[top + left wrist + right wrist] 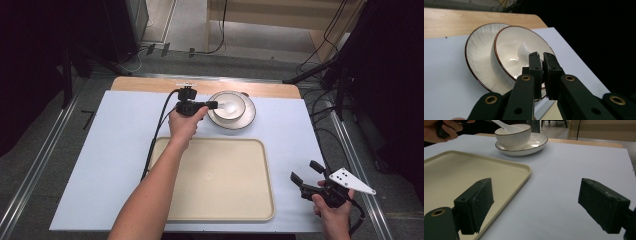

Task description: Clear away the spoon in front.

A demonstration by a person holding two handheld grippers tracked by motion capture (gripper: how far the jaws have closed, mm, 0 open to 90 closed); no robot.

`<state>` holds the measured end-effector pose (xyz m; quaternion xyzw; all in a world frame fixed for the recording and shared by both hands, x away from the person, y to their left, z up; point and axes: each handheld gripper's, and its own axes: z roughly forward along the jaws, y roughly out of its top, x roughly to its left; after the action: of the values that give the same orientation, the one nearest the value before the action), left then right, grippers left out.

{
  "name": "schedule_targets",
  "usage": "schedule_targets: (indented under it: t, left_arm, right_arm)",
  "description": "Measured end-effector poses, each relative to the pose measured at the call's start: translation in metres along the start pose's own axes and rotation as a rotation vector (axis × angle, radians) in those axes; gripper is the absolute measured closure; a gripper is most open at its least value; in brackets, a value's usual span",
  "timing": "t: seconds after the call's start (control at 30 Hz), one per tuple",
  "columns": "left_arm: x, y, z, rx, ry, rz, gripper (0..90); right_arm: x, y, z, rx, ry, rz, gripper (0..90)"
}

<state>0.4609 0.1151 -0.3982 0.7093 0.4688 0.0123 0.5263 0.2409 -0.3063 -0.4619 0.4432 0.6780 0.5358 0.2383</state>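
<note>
A white bowl (235, 111) with a brown rim stands on a matching plate (250, 117) at the back of the table. A white spoon (227, 106) rests in the bowl, its handle slanting out toward the left. My left gripper (214, 105) reaches over the bowl's left rim and is shut on the spoon handle; in the left gripper view the jaws are pressed together at the gripper (542, 56) with the spoon (522, 51) showing beyond them inside the bowl (506, 47). My right gripper (306, 172) is open and holds nothing at the front right.
A large cream tray (220, 200) lies bare in the middle front, its corner close to my right gripper (536, 202). A pale blue mat (115, 150) covers the table, with a wooden strip (150, 85) along the back. Cables trail on the floor around it.
</note>
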Motion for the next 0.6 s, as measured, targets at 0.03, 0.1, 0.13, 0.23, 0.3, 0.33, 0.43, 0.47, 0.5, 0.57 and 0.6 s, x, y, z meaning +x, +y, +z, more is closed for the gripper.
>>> schedule_targets:
  t: [0.03,0.1,0.13,0.23,0.3,0.33,0.43,0.47,0.5,0.57,0.6]
  left_arm:
    - [-0.002,0.0,-0.002,-0.005,0.006,0.011,86.2]
    - [-0.008,0.0,-0.009,-0.037,0.016,0.035,86.2]
    - [-0.008,0.0,-0.009,-0.037,0.016,0.035,86.3]
    - [-0.013,-0.001,-0.016,-0.063,0.02,0.044,86.2]
    - [-0.014,-0.003,-0.021,-0.075,0.026,0.041,86.3]
    - [-0.014,-0.004,-0.024,-0.079,0.029,0.043,86.3]
    - [-0.015,-0.007,-0.033,-0.087,0.04,0.056,86.3]
    - [-0.015,-0.009,-0.039,-0.098,0.047,0.063,86.2]
    - [-0.015,-0.009,-0.039,-0.098,0.047,0.063,86.3]
    - [-0.016,-0.012,-0.046,-0.112,0.057,0.069,86.2]
    - [-0.017,-0.014,-0.051,-0.127,0.066,0.076,86.2]
  right_arm:
    - [0.0,0.0,0.0,0.001,-0.001,-0.002,12.5]
    - [0.001,0.001,0.0,0.0,-0.003,-0.004,12.5]
    - [0.001,0.001,0.0,0.0,-0.003,-0.004,12.5]
    - [0.002,0.001,-0.001,-0.003,-0.004,-0.007,12.5]
    - [0.002,0.002,-0.002,-0.009,-0.011,-0.006,12.5]
    - [0.002,0.002,-0.002,-0.009,-0.011,-0.006,12.5]
    - [0.0,0.002,-0.001,-0.014,-0.016,-0.007,12.4]
    - [0.001,0.002,-0.001,-0.014,-0.018,-0.007,12.4]
    - [0.001,0.002,-0.001,-0.015,-0.016,-0.009,12.4]
    - [0.001,0.002,-0.001,-0.013,-0.018,-0.009,12.4]
    - [0.002,0.002,-0.001,-0.014,-0.015,-0.018,12.4]
